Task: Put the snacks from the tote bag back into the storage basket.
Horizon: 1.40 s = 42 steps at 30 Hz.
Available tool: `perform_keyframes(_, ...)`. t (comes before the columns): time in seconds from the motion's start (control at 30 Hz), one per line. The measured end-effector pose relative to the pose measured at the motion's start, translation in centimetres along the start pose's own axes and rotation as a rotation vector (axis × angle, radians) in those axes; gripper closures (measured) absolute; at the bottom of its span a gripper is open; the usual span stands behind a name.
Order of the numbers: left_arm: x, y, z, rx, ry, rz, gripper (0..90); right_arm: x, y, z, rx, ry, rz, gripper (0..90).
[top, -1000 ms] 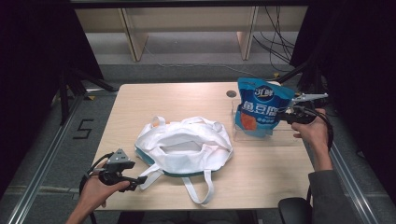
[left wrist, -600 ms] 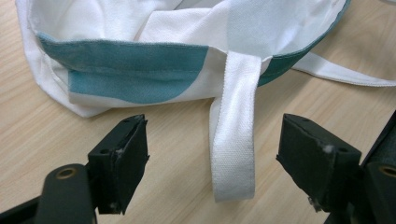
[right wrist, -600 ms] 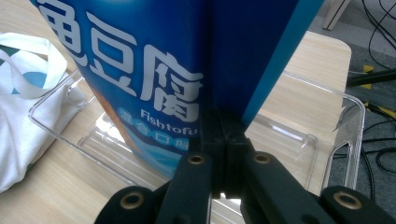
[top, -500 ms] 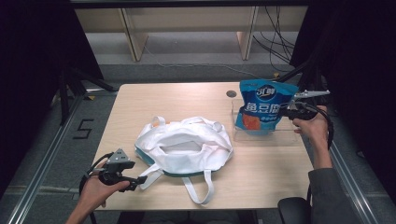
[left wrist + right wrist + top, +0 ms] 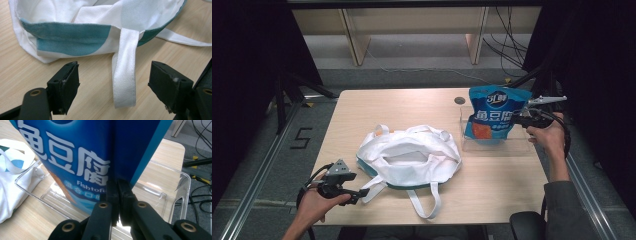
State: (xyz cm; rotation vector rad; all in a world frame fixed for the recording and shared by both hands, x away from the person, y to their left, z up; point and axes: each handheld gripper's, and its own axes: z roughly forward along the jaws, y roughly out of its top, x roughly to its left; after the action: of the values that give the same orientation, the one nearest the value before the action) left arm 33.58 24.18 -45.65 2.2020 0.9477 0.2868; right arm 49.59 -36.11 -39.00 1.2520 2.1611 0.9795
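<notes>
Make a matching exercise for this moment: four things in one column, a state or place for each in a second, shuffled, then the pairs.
Things:
1. blue snack bag
2. white tote bag
3. clear tray
4. left gripper

States or places:
A. open, a white strap on the table between its jaws
B. lying in the middle of the table, mouth gaping
C. clamped at its edge by the right gripper
D. on the table under the lifted bag

Pairs: 1-C, 2-B, 3-D, 4-A
</notes>
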Motion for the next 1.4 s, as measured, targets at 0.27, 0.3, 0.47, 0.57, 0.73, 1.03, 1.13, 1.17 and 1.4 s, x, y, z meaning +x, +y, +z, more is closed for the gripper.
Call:
perform_keyframes(0.27,-0.1,0.0,0.0,0.001,-0.006,-0.003,23.3,1.7,0.4,-1.1,-0.002,0.02,0.022,84.6)
perform_keyframes(0.3,-0.1,0.0,0.0,0.0,-0.007,-0.002,23.3,1.6,0.5,-1.3,0.002,0.015,-0.021,84.3)
perform_keyframes(0.47,0.0,0.0,-0.1,-0.002,-0.008,-0.007,23.3,2.8,0.7,-1.8,-0.012,0.027,0.009,81.2)
perform_keyframes(0.57,-0.1,0.0,0.0,0.0,-0.011,-0.019,23.3,3.6,0.8,-2.0,-0.026,0.045,-0.012,78.6)
perform_keyframes(0.73,-0.1,0.0,0.0,0.0,-0.011,-0.007,23.3,4.7,1.0,-2.6,-0.013,0.082,-0.048,74.5)
perform_keyframes(1.03,-0.1,0.0,0.0,0.001,-0.013,-0.009,23.3,6.2,1.2,-2.6,-0.045,0.112,-0.087,64.4)
perform_keyframes(1.13,-0.1,0.0,0.0,-0.006,-0.014,-0.024,23.2,7.2,1.4,-2.5,-0.028,0.135,-0.06,58.8)
perform_keyframes(1.17,-0.1,0.0,0.0,-0.002,-0.015,-0.021,23.2,7.5,1.5,-2.3,-0.037,0.141,-0.052,56.9)
perform_keyframes(1.4,-0.1,-0.1,0.0,-0.002,-0.015,-0.025,23.2,9.6,1.7,-1.1,-0.032,0.172,-0.085,50.3)
